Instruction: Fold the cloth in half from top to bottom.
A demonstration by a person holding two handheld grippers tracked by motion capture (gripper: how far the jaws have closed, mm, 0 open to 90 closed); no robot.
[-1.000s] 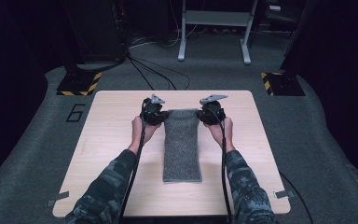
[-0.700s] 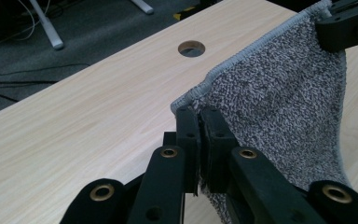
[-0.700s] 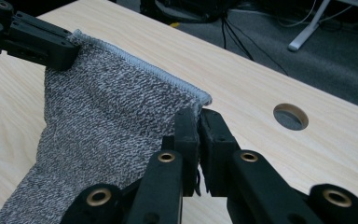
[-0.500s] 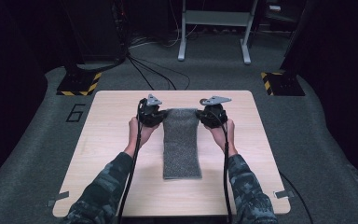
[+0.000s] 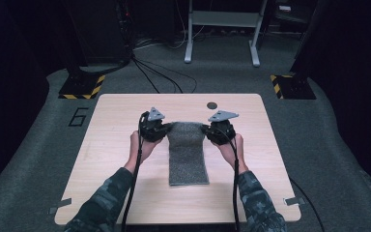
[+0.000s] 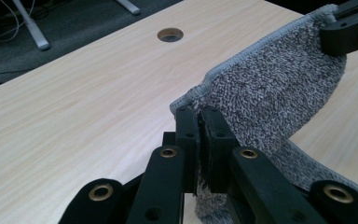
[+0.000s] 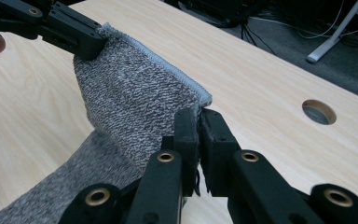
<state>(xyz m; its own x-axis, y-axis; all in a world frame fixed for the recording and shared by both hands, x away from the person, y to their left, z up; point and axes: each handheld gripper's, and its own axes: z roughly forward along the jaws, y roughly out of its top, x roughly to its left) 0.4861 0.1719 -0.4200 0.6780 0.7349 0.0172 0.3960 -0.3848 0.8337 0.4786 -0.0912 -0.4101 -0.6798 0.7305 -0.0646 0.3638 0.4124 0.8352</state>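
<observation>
A grey knitted towel (image 5: 188, 152) lies lengthwise on the wooden table (image 5: 111, 159), its far end lifted off the surface. My left gripper (image 5: 164, 129) is shut on the far left corner of the towel (image 6: 261, 88); the jaws pinch the hem in the left gripper view (image 6: 200, 122). My right gripper (image 5: 206, 129) is shut on the far right corner, pinching the hem of the towel (image 7: 135, 98) in the right gripper view (image 7: 198, 122). The raised edge hangs stretched between the two grippers, while the near part rests flat on the table.
A round cable hole (image 5: 212, 105) sits in the table behind the right gripper. Cables (image 5: 154, 72), a hazard-striped stand base (image 5: 79, 87) and a metal frame leg (image 5: 189, 48) lie on the carpet beyond the far edge. Bare tabletop lies on both sides of the towel.
Both hands have pulled back toward the near edge, carrying the towel's far end with them, so it now folds back over the part lying flat. Both grips are unchanged.
</observation>
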